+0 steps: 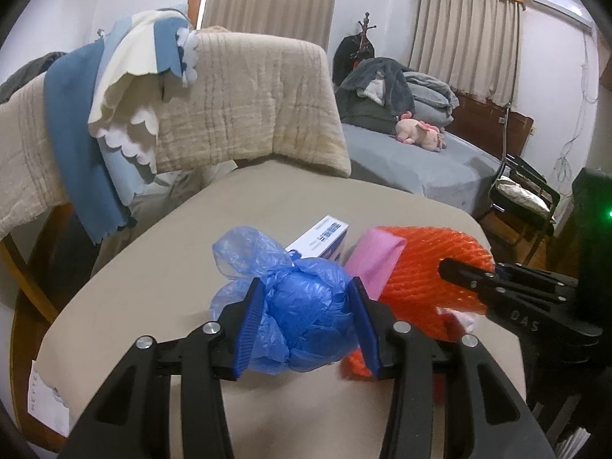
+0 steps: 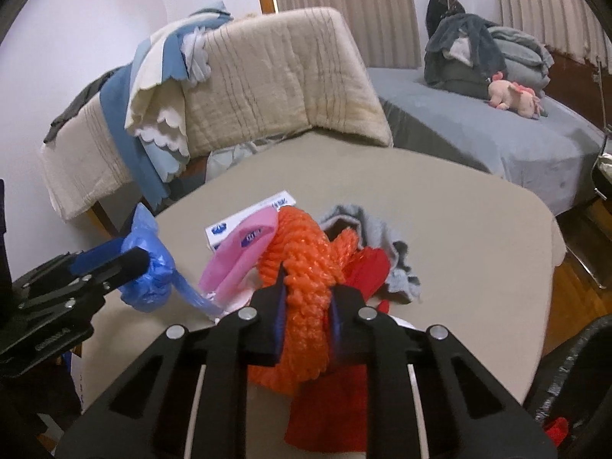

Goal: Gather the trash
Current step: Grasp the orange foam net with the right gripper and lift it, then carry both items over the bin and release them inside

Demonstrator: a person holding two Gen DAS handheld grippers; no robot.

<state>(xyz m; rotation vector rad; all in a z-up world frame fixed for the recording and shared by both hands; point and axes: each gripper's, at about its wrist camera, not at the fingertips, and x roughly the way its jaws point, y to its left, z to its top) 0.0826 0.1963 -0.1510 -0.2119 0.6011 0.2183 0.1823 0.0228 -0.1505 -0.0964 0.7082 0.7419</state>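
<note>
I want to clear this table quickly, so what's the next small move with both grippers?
Probably lift both straight up: the left gripper is shut on the crumpled blue plastic bag, the right gripper on the orange foam net, both low over the beige table.

Beyond the beige table we see a chair draped with a cream quilt, over which hang a blue cloth and a white scalloped cloth. To the right we find a bed with a grey cover, bearing a pile of grey blankets and, just beside it, a pink plush toy. Behind the pile we note a coat stand and pleated beige curtains. A black folding chair stands near the bed's foot on a wooden floor.
</note>
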